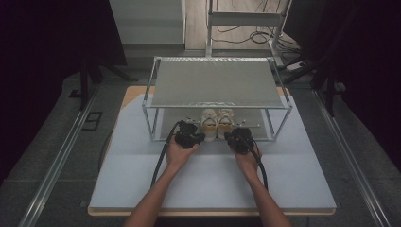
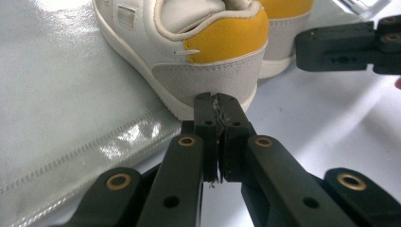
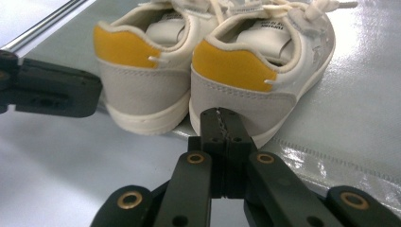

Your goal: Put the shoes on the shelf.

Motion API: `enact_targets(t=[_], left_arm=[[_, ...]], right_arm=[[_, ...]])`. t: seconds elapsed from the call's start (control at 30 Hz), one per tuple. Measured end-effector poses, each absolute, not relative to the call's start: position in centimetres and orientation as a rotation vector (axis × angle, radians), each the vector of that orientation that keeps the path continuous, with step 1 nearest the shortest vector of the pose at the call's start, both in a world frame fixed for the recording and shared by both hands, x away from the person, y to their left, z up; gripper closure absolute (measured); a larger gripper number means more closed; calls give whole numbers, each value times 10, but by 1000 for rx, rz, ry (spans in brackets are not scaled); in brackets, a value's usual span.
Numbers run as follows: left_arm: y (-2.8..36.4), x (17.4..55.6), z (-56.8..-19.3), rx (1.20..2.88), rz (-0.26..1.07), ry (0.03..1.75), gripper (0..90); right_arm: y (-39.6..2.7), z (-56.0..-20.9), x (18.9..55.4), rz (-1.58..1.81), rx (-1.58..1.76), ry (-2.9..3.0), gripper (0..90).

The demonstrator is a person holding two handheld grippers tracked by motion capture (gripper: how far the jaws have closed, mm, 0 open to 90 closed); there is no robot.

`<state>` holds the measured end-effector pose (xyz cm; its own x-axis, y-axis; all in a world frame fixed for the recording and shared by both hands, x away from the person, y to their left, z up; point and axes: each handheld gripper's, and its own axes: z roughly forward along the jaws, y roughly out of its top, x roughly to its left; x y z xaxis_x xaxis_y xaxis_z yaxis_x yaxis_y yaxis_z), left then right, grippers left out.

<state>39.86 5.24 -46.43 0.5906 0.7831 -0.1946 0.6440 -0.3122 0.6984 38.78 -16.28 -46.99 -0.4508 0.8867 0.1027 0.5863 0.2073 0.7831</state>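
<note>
The toes of the two shoes (image 1: 216, 122) are hidden under the rack's top shelf (image 1: 215, 82), and they stand side by side on its lower shelf (image 3: 350, 94), heels outward. The left gripper (image 2: 217, 101) and right gripper (image 3: 222, 116) each have their jaws pressed together on nothing. Each tip sits right at a heel; whether it touches is unclear.
</note>
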Motion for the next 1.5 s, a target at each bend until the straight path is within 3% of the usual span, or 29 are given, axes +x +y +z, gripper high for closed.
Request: enact_targets(t=[0.4,1.3,1.5], left_arm=[[50,420,-468,2088,249,1161,866],[37,424,-471,2079,269,1165,864],[39,422,-471,2079,286,1153,815]], right_arm=[[-164,-471,389,1120,1380,2129,896],[-169,-477,406,1068,1419,2090,895],[-170,-477,406,1068,1423,2090,890]])
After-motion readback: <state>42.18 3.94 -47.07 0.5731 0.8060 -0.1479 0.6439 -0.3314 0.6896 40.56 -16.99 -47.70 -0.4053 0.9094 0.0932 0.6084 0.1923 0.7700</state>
